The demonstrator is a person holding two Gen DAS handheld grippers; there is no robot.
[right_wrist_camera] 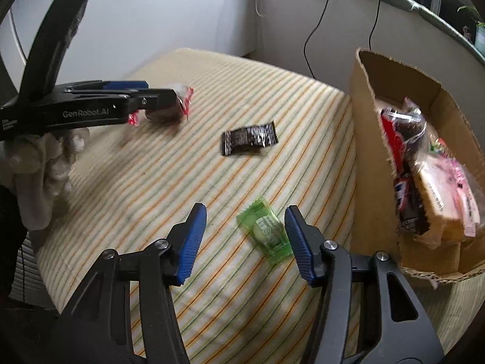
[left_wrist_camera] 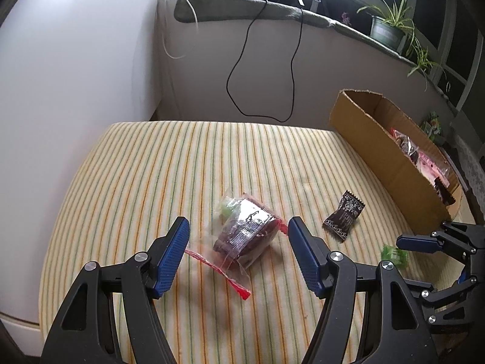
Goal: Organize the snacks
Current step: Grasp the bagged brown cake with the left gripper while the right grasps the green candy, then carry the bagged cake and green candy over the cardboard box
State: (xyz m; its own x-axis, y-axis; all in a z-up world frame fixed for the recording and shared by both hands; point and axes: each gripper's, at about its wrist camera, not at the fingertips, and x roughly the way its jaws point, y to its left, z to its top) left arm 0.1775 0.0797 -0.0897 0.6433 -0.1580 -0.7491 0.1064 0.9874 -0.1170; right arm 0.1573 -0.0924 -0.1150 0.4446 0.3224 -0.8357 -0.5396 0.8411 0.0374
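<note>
A clear bag of dark snacks with red seams (left_wrist_camera: 245, 233) lies on the striped cloth between the fingers of my left gripper (left_wrist_camera: 239, 221). The jaws stand open, with a gap on each side of the bag. A small green packet (right_wrist_camera: 266, 233) lies flat between the fingers of my right gripper (right_wrist_camera: 245, 212), close to the right pad but not pressed, so that gripper is open. The same green packet (left_wrist_camera: 394, 254) shows at the right edge of the left wrist view. A black packet (right_wrist_camera: 250, 138) lies loose farther out. A cardboard box (right_wrist_camera: 372, 151) on the right holds several snack packs.
The striped cloth (left_wrist_camera: 151, 182) covers a cushioned surface that ends at a white wall on the left and far side. Black cables (left_wrist_camera: 242, 69) hang down the far wall. Potted plants (left_wrist_camera: 388, 27) stand on the sill. A gloved hand (right_wrist_camera: 45, 166) holds the left gripper.
</note>
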